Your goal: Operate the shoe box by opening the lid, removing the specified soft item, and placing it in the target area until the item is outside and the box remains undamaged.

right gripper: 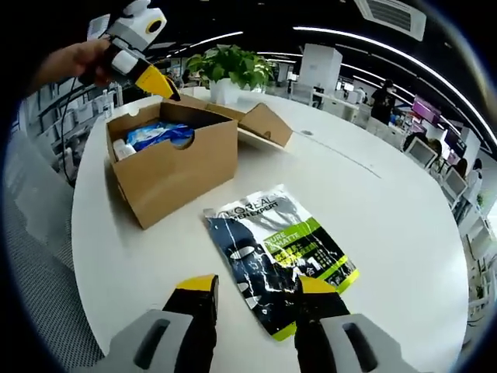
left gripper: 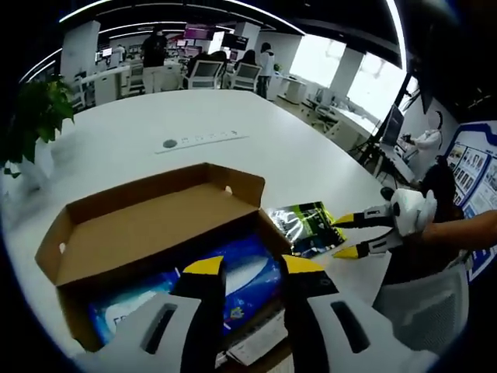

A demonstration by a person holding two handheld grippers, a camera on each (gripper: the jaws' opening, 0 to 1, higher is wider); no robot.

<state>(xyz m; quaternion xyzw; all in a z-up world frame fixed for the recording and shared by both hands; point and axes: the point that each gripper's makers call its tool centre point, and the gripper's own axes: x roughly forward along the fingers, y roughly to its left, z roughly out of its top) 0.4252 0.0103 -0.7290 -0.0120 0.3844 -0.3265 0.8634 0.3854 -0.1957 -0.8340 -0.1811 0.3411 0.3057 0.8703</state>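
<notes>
The brown cardboard shoe box (left gripper: 147, 233) stands open on the white table, its lid (left gripper: 163, 198) folded back. Blue soft packets (left gripper: 248, 276) lie inside. My left gripper (left gripper: 253, 266) hovers open just above the box's near side, with nothing between its fingers. In the right gripper view the box (right gripper: 182, 167) sits at upper left, and the left gripper (right gripper: 151, 78), held by a hand, hangs over its far rim. A black and green pouch (right gripper: 279, 252) lies flat on the table beside the box. My right gripper (right gripper: 256, 286) is open just above the pouch's near end.
A potted plant (right gripper: 229, 66) in a white pot stands behind the box. A power strip (left gripper: 202, 141) is set into the table's middle. The round table's edge (right gripper: 93, 264) curves close by. Chairs, desks and people fill the office beyond.
</notes>
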